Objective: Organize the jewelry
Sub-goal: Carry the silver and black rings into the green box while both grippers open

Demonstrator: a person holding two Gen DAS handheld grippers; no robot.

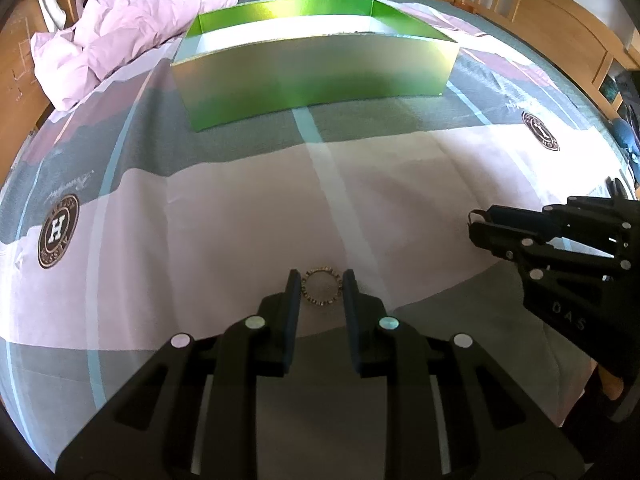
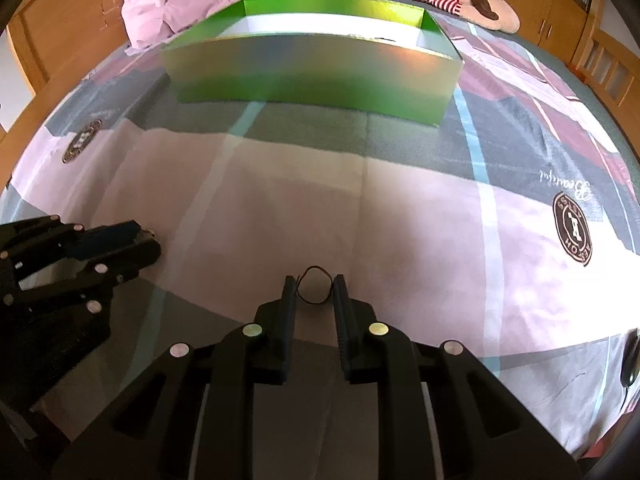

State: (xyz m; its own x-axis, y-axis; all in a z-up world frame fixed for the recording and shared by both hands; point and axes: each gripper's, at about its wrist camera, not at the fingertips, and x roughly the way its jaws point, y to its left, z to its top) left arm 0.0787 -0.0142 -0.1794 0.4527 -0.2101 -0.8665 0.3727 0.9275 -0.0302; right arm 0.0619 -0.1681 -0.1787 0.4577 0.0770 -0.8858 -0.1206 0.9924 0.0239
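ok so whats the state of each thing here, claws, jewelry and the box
left claw: shut on the beaded ring, down at the bedsheet
beaded ring: round, gripped on both sides, lying on the sheet
right claw: shut on the thin dark loop
thin dark loop: squeezed between the pads, bowing out in front
green box: open, no lid, upright on the bed; contents cannot be seen
bedsheet: spread flat
pink blanket: crumpled beside the box

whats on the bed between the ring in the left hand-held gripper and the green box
Nothing: in the left wrist view only bare patterned bedsheet lies between the ring in the left hand-held gripper and the green box.
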